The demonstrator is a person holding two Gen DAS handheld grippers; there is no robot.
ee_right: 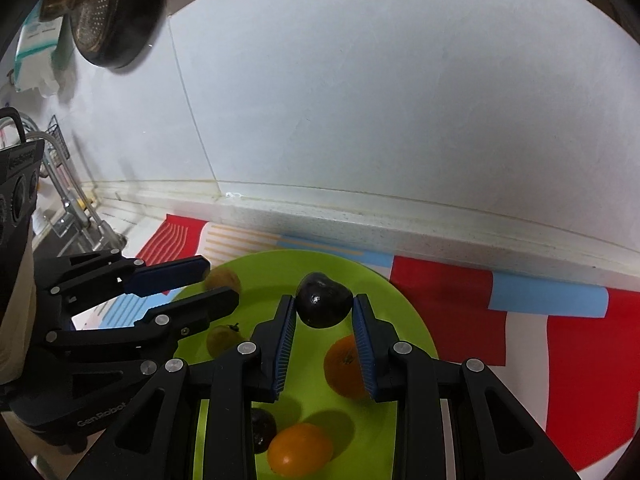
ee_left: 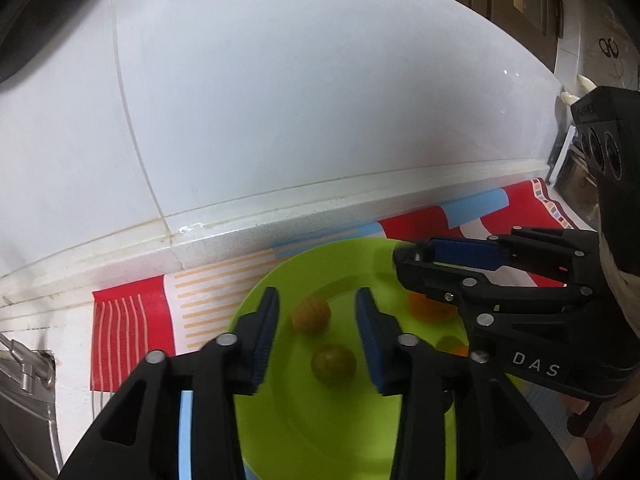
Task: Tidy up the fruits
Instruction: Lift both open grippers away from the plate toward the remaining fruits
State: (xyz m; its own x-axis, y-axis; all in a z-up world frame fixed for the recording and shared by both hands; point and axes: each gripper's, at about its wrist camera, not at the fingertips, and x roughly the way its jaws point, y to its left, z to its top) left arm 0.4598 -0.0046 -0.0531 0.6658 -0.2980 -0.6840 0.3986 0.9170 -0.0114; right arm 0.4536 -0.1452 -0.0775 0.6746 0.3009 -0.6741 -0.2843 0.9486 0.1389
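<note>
A lime-green plate [ee_left: 256, 300] [ee_right: 400, 300] lies on a striped mat and carries several fruits. My left gripper [ee_left: 317, 296] [ee_right: 222, 282] is open over the plate. A brownish-green fruit [ee_left: 311, 315] [ee_right: 226, 278] rests between its blue pads without touching them. A second green fruit [ee_left: 333, 364] [ee_right: 222, 338] lies nearer. My right gripper [ee_right: 324, 300] [ee_left: 404, 264] is shut on a dark plum [ee_right: 324, 300], held just above the plate. Under it lie two oranges [ee_right: 344, 364] [ee_right: 300, 448] and another dark fruit [ee_right: 262, 428].
The red, white and blue mat [ee_left: 132, 328] [ee_right: 560, 340] lies against a white tiled wall with a low ledge [ee_right: 360, 232]. A sink tap [ee_right: 76, 216] stands to the left, and a dark pan [ee_right: 116, 12] hangs above it. The sink's edge [ee_left: 24, 372] is at far left.
</note>
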